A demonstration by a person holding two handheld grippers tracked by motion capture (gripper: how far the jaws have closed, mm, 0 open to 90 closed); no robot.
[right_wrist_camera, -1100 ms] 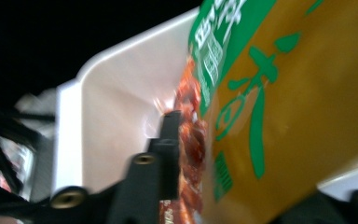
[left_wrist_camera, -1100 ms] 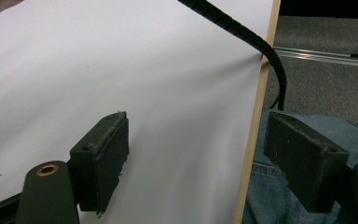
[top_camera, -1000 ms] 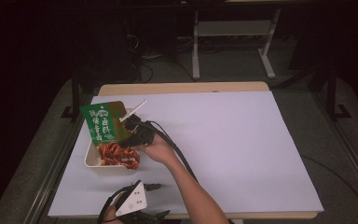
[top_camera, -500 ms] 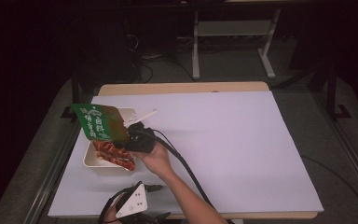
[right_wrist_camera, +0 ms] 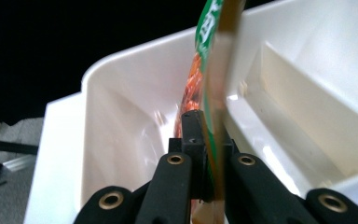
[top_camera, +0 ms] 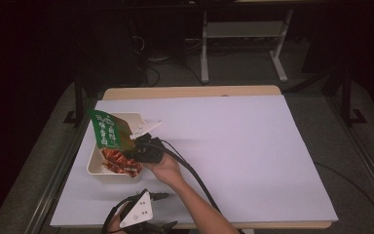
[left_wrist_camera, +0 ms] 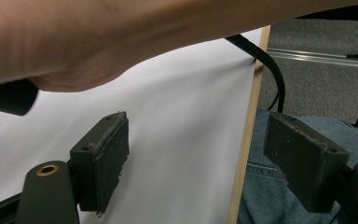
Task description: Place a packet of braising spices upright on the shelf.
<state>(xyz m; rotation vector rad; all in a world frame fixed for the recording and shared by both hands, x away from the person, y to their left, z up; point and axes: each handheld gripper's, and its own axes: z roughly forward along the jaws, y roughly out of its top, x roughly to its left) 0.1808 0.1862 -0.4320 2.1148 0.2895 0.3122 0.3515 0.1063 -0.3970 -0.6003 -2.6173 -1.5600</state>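
The right hand-held gripper (top_camera: pixel 143 148) pinches a green snack bag (top_camera: pixel 108 130) tilted over the white tray (top_camera: pixel 95 168) on the desk (top_camera: pixel 233 146). Keep the bag's mouth low inside the tray so the red food (top_camera: pixel 119 161) lands there. The left hand-held gripper (left_wrist_camera: pixel 200 163) waits, spread.

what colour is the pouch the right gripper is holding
Green with white lettering; the pouch shows best in the high view.

Green pouch (top_camera: pixel 106 130) tilted (open), over white tray (top_camera: pixel 95 168)
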